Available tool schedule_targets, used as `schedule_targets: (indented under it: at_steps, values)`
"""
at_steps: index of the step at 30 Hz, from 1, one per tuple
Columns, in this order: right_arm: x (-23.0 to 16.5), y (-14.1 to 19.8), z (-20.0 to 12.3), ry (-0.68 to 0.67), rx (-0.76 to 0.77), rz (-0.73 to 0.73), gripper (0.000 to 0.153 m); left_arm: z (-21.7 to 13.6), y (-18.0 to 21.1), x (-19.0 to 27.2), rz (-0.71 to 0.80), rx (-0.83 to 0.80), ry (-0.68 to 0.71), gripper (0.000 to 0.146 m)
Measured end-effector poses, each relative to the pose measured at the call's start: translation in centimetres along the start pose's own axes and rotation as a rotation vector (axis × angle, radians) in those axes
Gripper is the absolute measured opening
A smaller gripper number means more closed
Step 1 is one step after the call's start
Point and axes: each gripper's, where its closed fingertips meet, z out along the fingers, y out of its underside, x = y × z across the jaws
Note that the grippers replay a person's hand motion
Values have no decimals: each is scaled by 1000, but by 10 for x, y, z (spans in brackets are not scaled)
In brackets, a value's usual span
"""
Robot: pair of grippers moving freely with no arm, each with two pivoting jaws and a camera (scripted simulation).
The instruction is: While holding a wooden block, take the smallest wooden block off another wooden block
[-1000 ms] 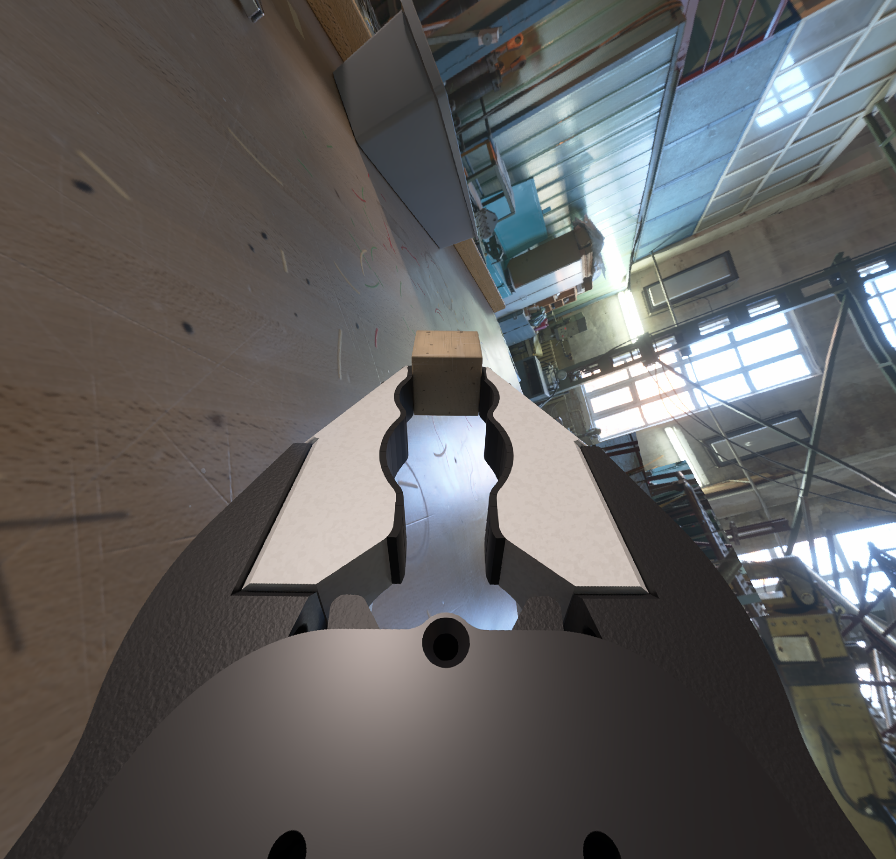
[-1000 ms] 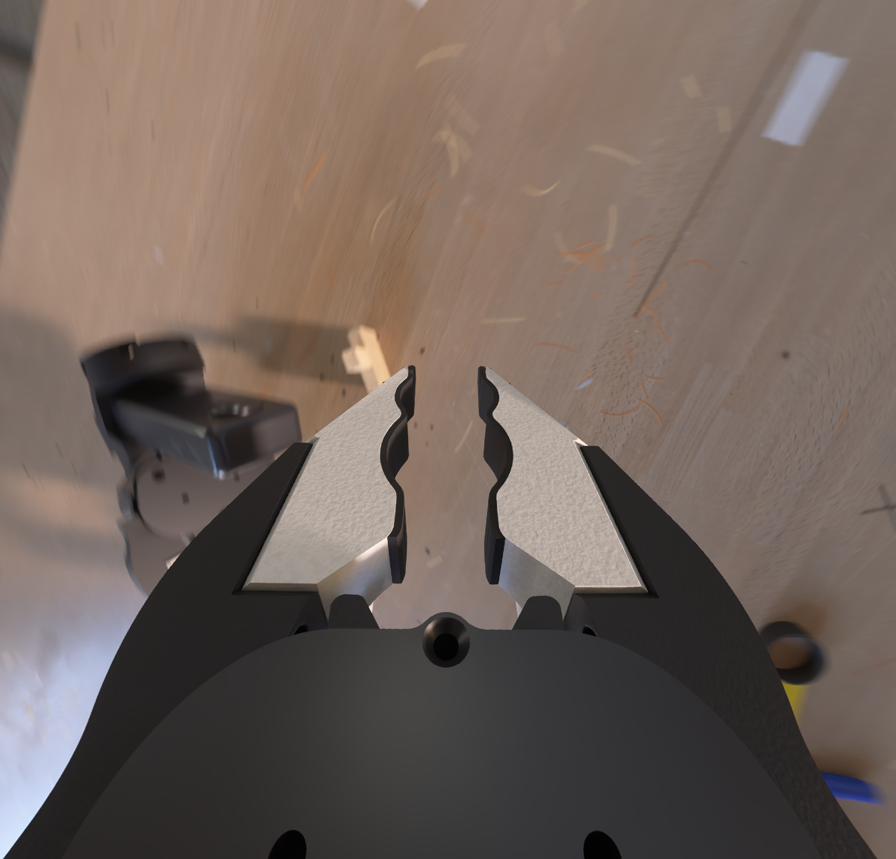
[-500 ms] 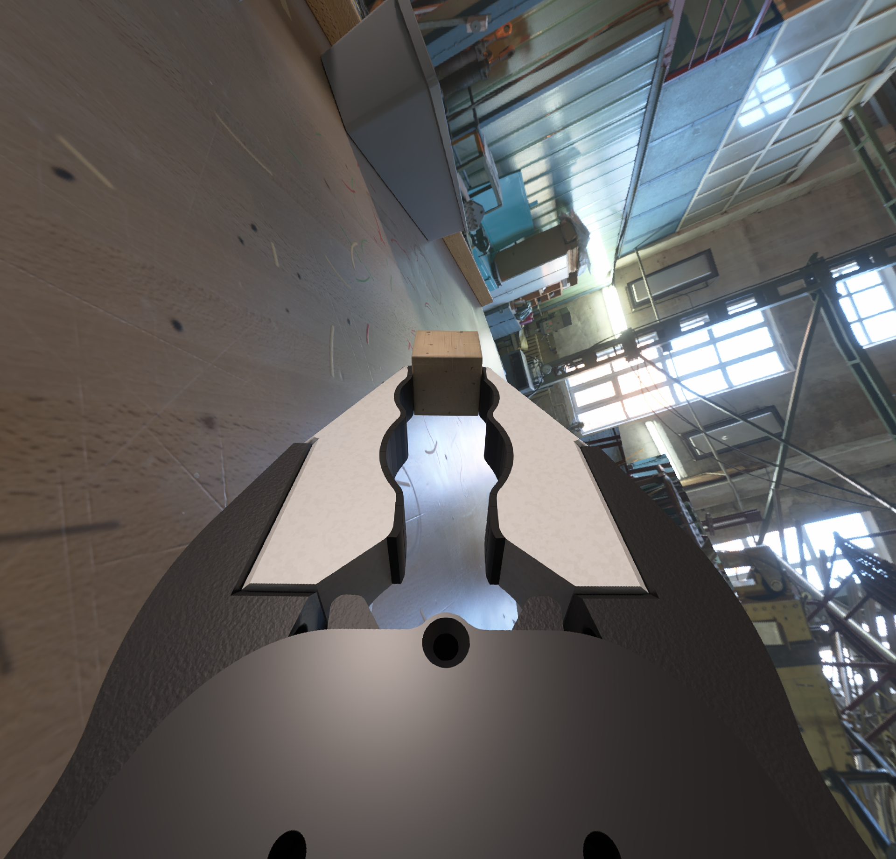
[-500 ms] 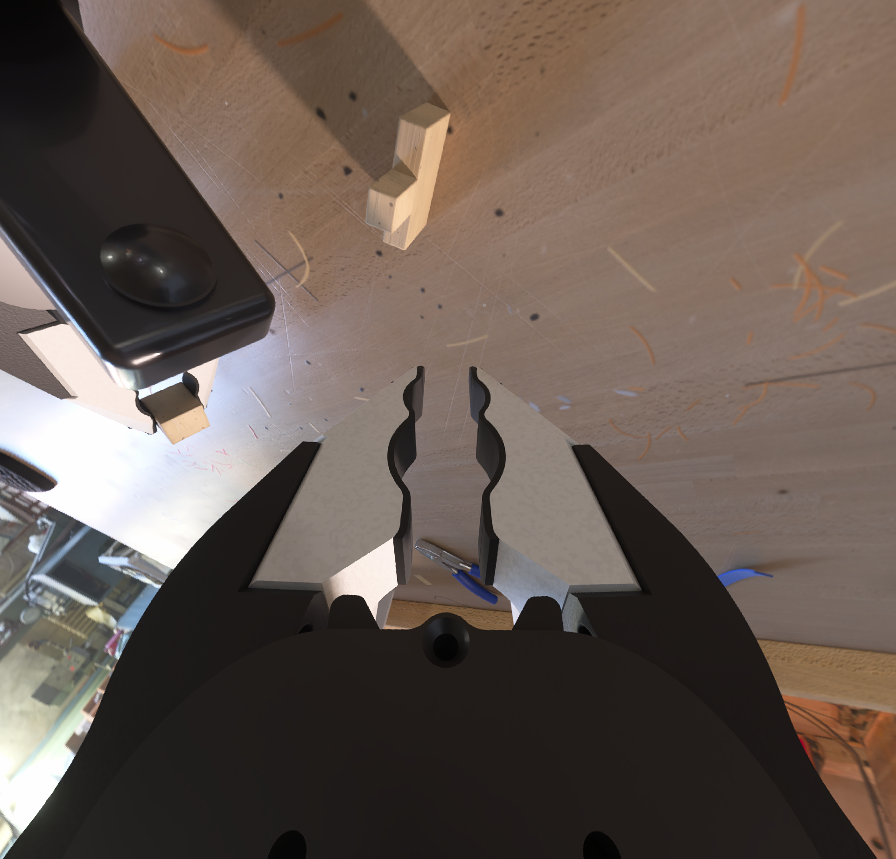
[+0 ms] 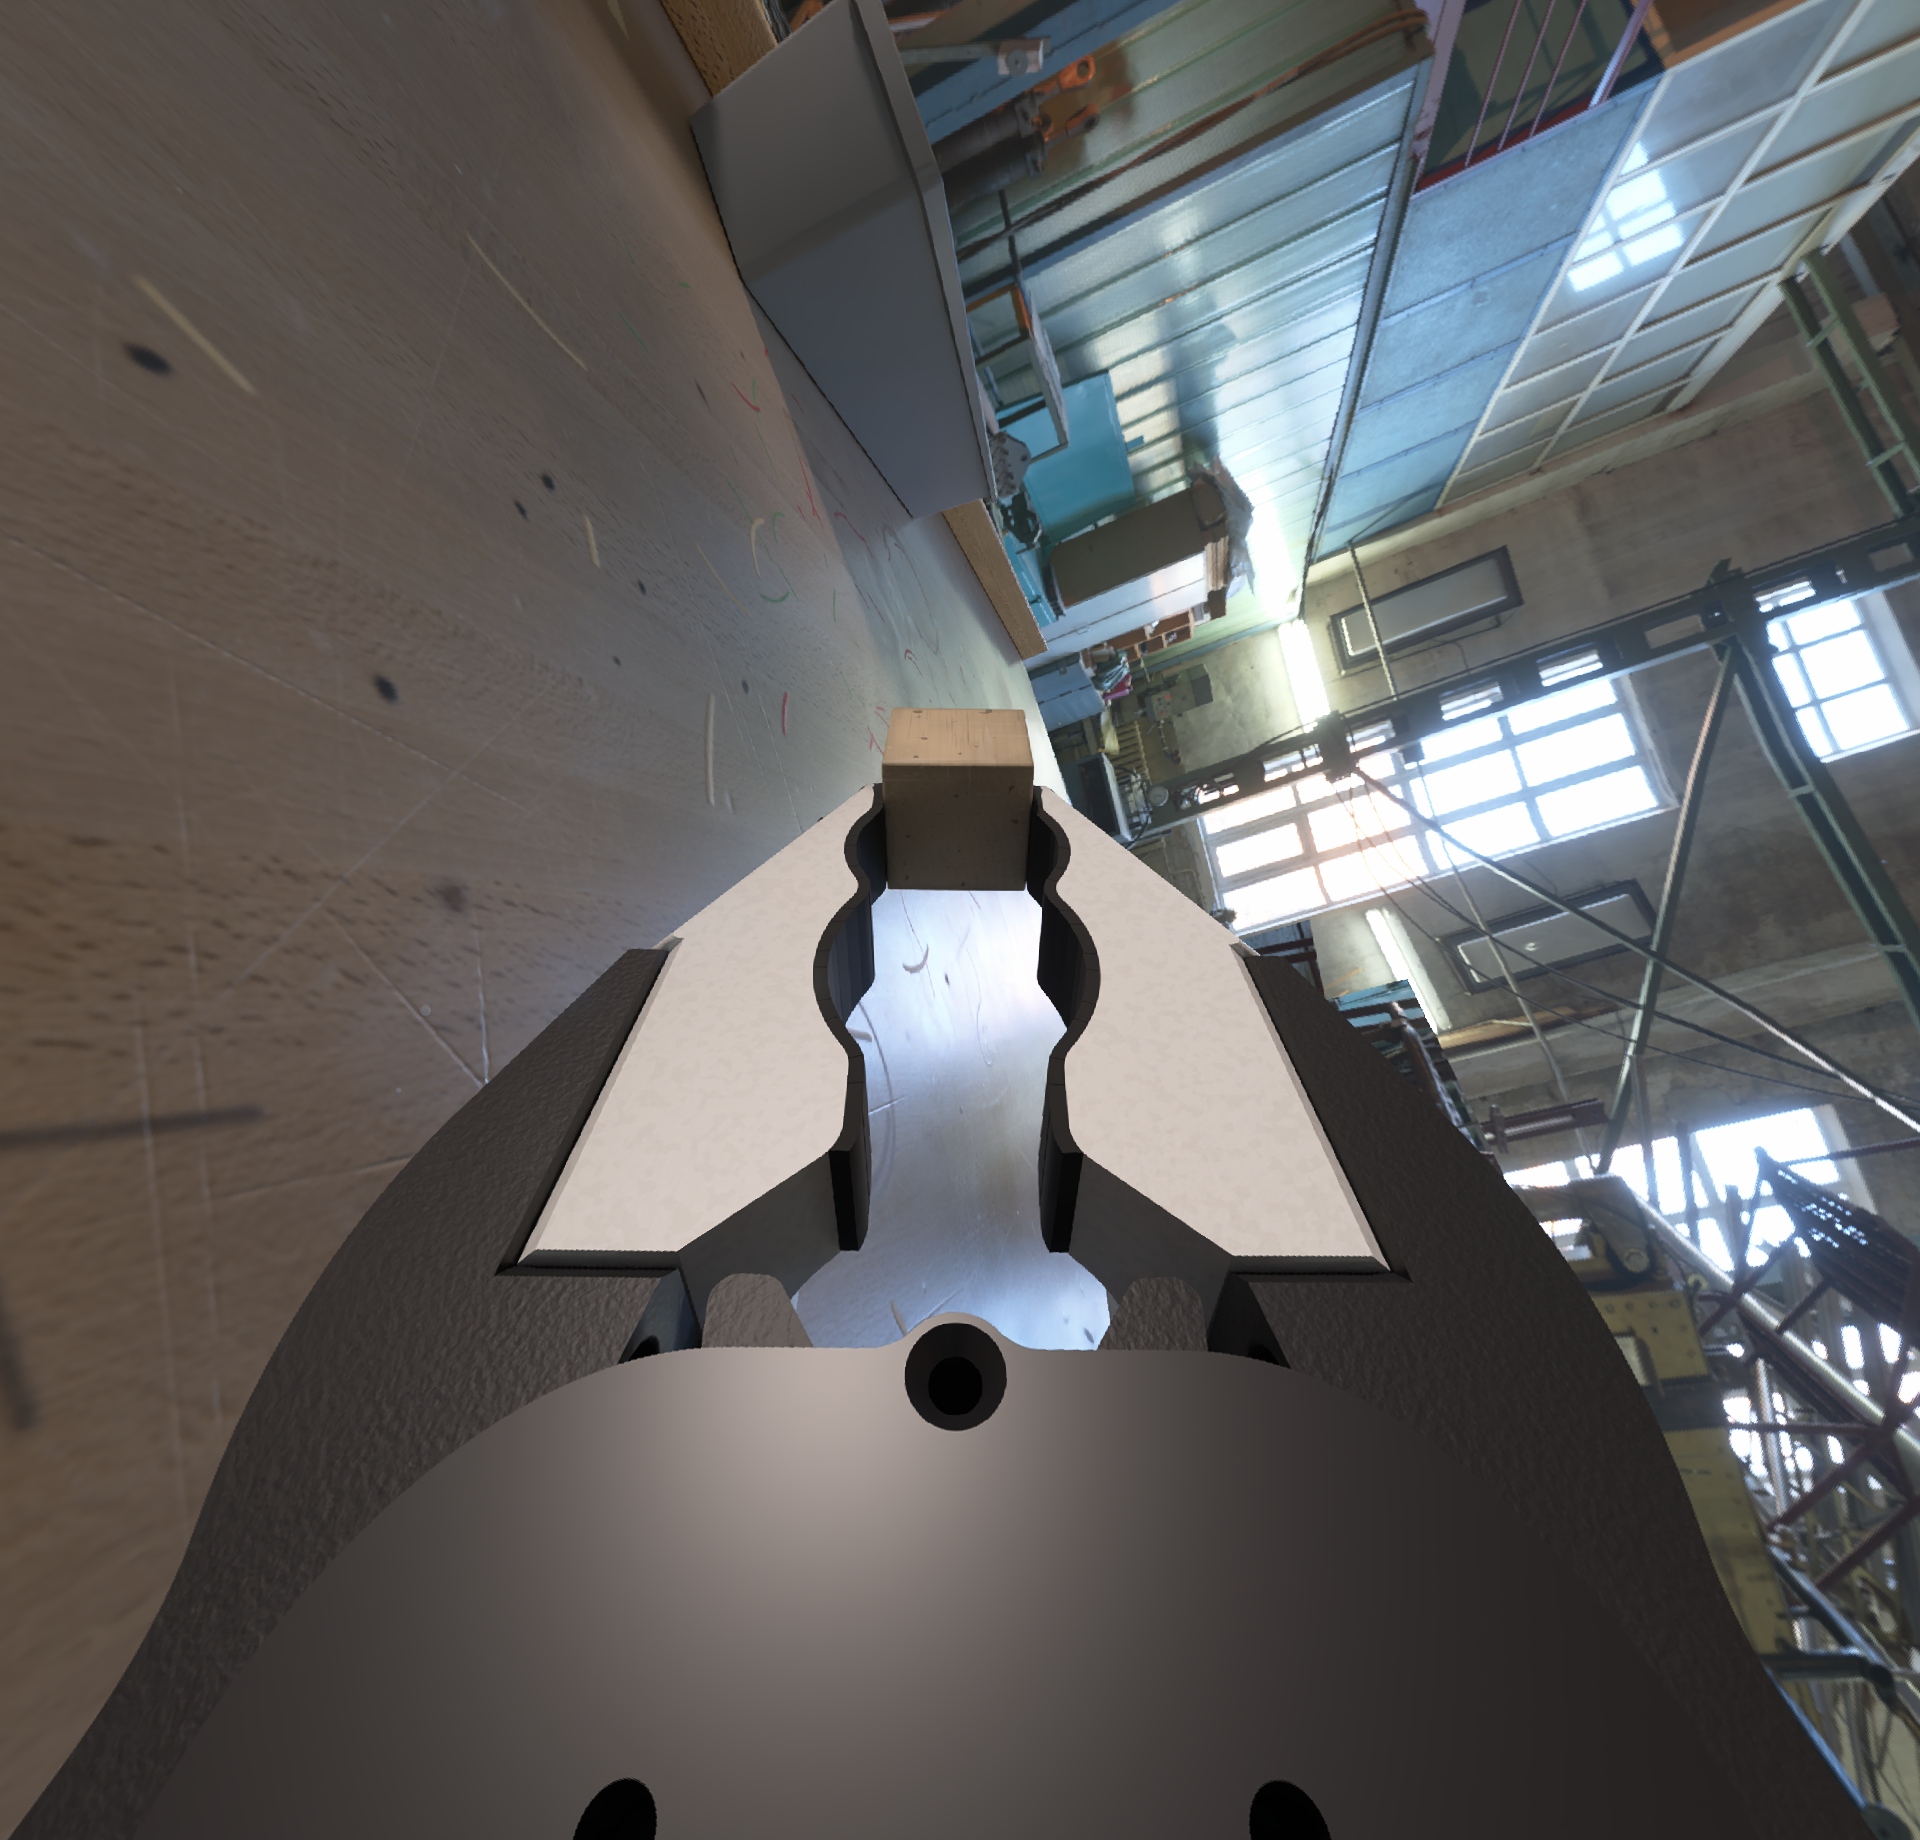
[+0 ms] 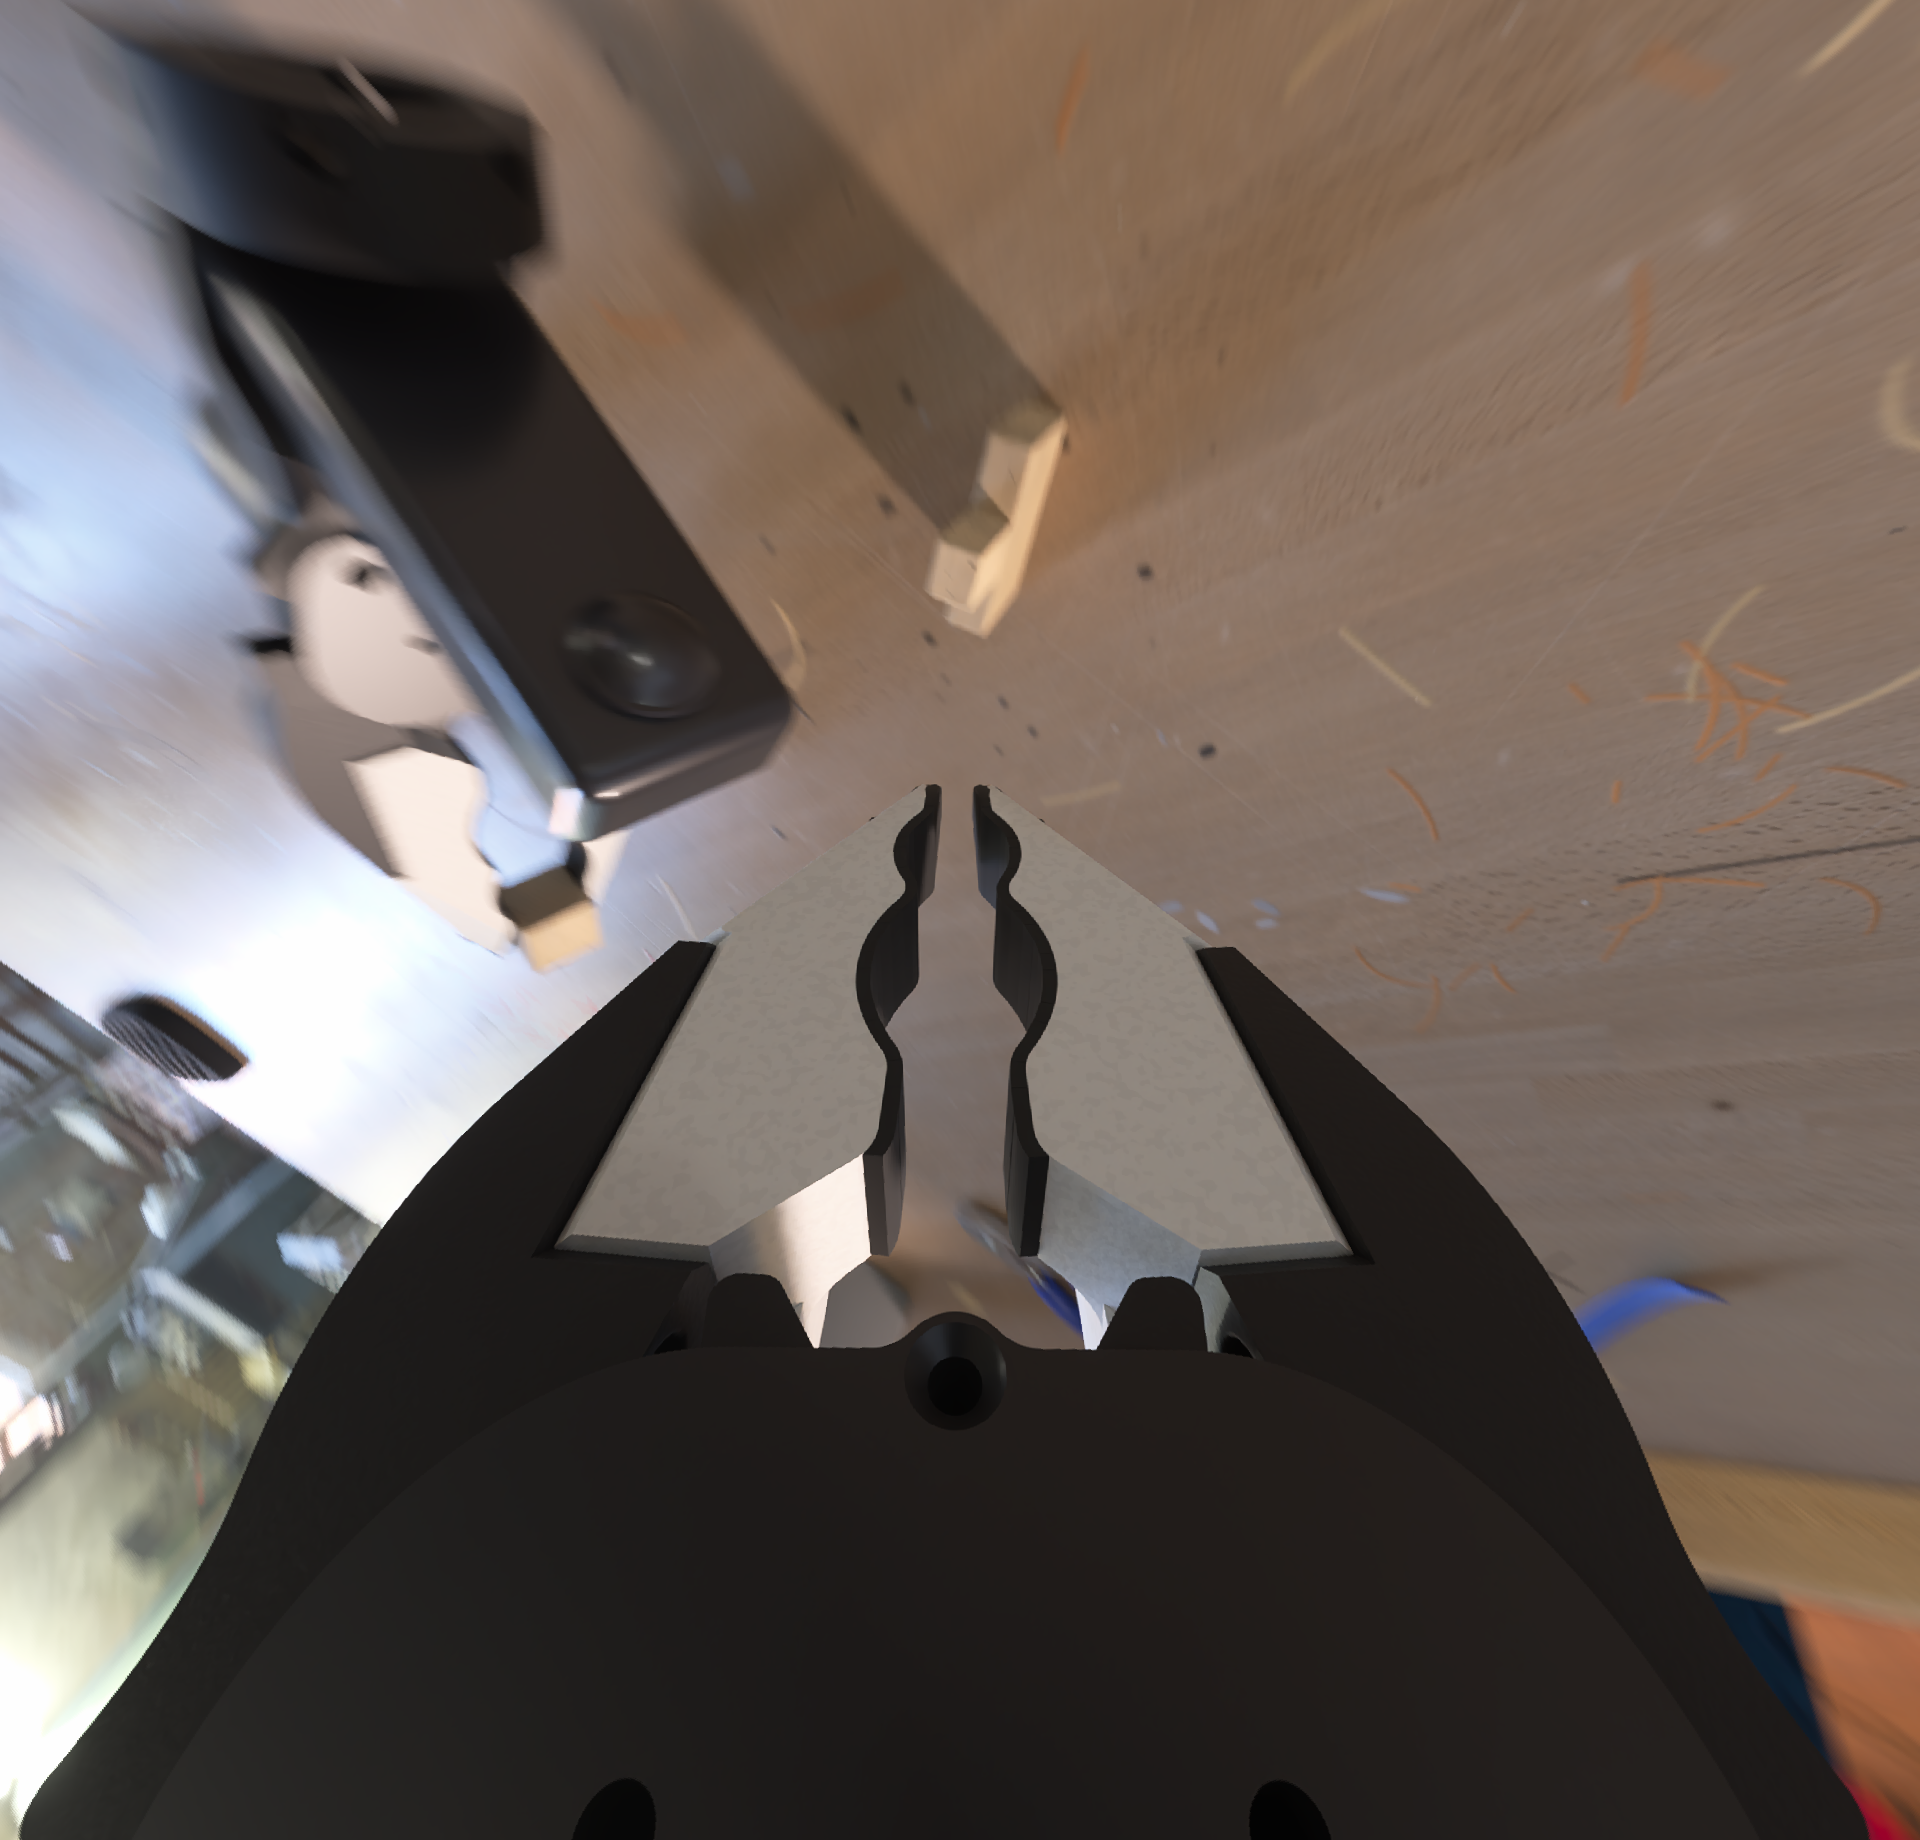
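Observation:
My left gripper (image 5: 956, 803) is shut on a small wooden block (image 5: 956, 819) held at its fingertips above the wooden table (image 5: 312, 647). In the right wrist view, which is blurred, the left gripper (image 6: 551, 907) and its block (image 6: 561, 926) show at left. A long pale wooden block (image 6: 1031, 502) lies on the table (image 6: 1455, 440) with the smallest block (image 6: 964, 569) on it. My right gripper (image 6: 956, 793) is below that pair, apart from it, with its jaws almost together and nothing between them.
A grey bin (image 5: 852, 263) stands at the table's far edge. A blue-handled tool (image 6: 1642, 1312) lies near the table's edge (image 6: 1714, 1520) in the right wrist view. A dark oval thing (image 6: 177, 1037) sits at left.
My right gripper's jaws have narrowed from a clear gap to almost touching, and its view has swung across the table toward the stacked blocks. The left gripper has barely moved.

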Motion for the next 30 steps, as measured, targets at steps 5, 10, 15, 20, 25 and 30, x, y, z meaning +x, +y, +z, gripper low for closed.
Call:
schedule_targets:
  at_steps: [5, 10, 15, 20, 25, 30]
  values:
    - [-20, -23, -74, -98, 550, 104, 0, 0, 0, 0, 5, 0, -2, 26]
    - [-11, 17, -88, 62, 721, 244, 0, 0, 0, 0, 8, 2, -6, 26]
    - [-23, 17, -49, 93, 608, 258, 0, 2, 0, -1, 16, 3, -14, 26]
    - [-29, -14, -20, 79, 462, 177, 5, 2, 0, -1, 18, 5, -16, 26]
    - [-16, -25, -5, 47, 350, 188, 0, 2, 0, 0, 15, 2, -8, 26]
    - [-5, -27, 12, 0, 196, 203, 3, 2, 0, 0, 14, 0, -4, 26]
